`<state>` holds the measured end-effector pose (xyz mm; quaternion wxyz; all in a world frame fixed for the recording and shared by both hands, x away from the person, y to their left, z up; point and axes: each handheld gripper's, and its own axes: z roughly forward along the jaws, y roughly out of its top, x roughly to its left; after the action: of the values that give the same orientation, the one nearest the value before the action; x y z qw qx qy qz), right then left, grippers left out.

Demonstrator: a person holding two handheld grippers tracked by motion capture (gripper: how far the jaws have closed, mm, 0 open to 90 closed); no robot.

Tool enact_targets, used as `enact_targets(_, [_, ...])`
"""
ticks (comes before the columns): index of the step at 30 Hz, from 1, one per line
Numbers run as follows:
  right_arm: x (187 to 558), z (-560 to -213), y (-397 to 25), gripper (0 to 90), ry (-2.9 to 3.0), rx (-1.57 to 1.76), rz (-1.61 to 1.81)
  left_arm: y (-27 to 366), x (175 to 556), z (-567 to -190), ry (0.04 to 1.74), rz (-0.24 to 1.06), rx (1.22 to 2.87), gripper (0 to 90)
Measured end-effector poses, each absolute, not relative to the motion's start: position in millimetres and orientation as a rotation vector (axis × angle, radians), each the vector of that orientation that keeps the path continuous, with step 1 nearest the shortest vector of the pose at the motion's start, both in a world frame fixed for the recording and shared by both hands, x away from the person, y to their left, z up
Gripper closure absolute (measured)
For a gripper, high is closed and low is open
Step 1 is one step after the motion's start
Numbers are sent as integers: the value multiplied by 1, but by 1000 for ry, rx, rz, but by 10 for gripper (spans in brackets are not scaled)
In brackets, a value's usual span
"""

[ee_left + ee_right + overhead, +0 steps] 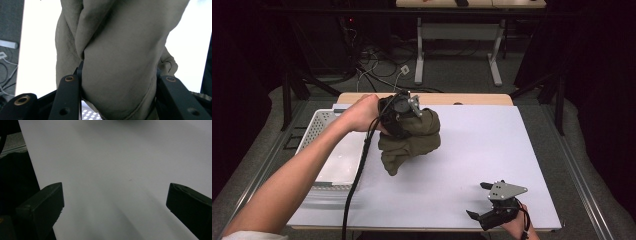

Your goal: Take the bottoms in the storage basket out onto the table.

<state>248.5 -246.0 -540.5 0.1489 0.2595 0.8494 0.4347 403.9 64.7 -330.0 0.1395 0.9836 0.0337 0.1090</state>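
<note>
Left gripper clamped on olive cloth — lifted above table, right gripper gaping, idle.

White perforated basket sits at table's left edge, partly on the white sheet covering the wooden tabletop. Cables tangle on grey floor behind (dim there), beside the white legs of a second desk.
</note>
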Motion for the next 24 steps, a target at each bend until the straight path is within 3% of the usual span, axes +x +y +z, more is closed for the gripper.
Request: enact_targets(24, [248, -541, -247, 9, 2440, 750, 1243, 19, 402, -421, 222, 240, 2814, 540])
